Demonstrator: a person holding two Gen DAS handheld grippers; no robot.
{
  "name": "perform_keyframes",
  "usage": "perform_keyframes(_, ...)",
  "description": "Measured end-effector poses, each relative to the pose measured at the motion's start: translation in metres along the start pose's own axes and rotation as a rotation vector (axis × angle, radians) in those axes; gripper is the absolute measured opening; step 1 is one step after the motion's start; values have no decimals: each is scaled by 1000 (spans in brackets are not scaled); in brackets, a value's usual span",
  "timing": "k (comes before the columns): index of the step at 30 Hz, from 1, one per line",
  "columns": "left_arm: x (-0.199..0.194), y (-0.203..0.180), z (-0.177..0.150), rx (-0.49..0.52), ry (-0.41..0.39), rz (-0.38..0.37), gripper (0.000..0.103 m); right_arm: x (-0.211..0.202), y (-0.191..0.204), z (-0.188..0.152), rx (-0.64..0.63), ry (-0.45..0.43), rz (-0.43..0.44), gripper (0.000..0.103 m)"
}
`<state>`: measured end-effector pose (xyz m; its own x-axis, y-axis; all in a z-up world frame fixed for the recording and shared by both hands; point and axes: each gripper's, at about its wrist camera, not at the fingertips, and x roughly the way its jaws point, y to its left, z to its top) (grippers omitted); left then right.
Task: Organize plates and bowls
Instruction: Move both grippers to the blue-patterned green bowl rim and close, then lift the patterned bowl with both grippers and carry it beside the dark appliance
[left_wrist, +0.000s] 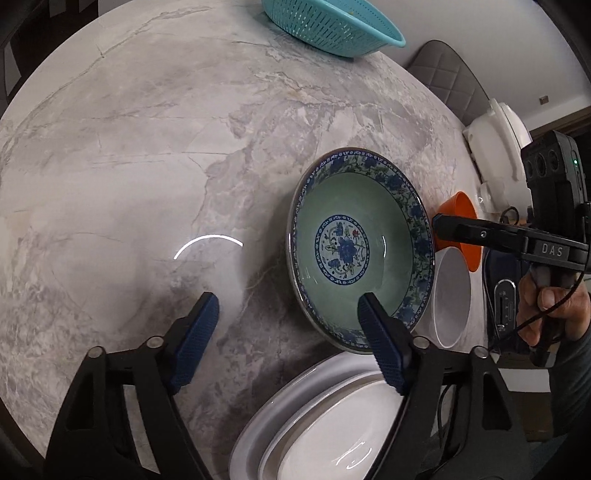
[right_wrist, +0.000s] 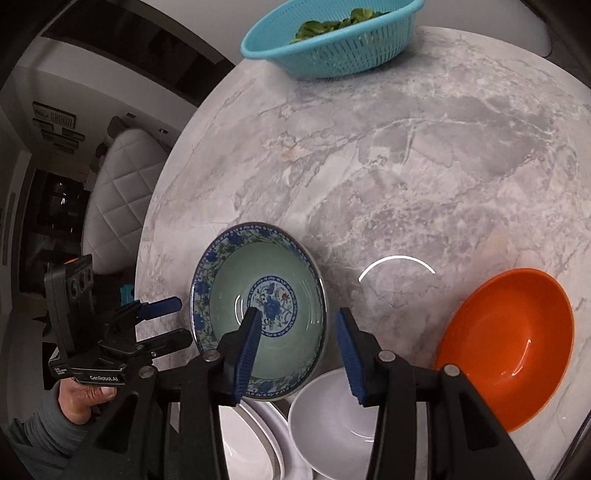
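On the marble table (right_wrist: 406, 166), the left gripper (left_wrist: 288, 317) hung with its fingers spread wide, holding nothing, the right-hand pad over the near rim of the blue-and-green floral bowl (left_wrist: 360, 254). That bowl sat upright, its near edge overlapping the stacked white plates (left_wrist: 317, 424). Just right of it lay a white bowl (right_wrist: 332, 406), then an orange bowl (right_wrist: 509, 343) (both empty). The right gripper (right_wrist: 299, 325) was likewise open and empty above the floral and white bowls. A teal colander (right_wrist: 332, 44) of greens stood at the far edge.
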<state>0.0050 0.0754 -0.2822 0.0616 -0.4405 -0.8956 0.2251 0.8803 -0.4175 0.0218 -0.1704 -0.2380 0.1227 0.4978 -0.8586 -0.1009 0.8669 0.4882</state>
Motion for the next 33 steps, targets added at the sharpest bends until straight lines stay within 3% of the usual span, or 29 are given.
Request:
perform_keyframes(3, 11, -5, 2, 11, 15, 12, 51, 13, 0, 1, 5, 28, -24, 46)
perform_keyframes(9, 31, -7, 13, -2, 33, 21, 48, 28, 2, 7, 0, 68, -29, 45)
perform_keyframes(12, 36, -9, 17, 4, 47, 18, 31, 34, 1, 9, 2, 90, -41, 38)
perform_keyframes(14, 41, -11, 20, 10, 56, 25, 28, 38, 0, 9, 8, 99, -50, 33)
perform_keyframes(16, 45, -12, 21, 5, 70, 25, 28, 40, -3, 9, 17, 104, -60, 20)
perform_keyframes(20, 53, -14, 21, 9, 88, 25, 15, 43, -6, 7, 31, 117, -68, 10)
perform_keyframes(33, 37, -17, 28, 5, 60, 36, 13, 41, 4, 11, 34, 90, -50, 9)
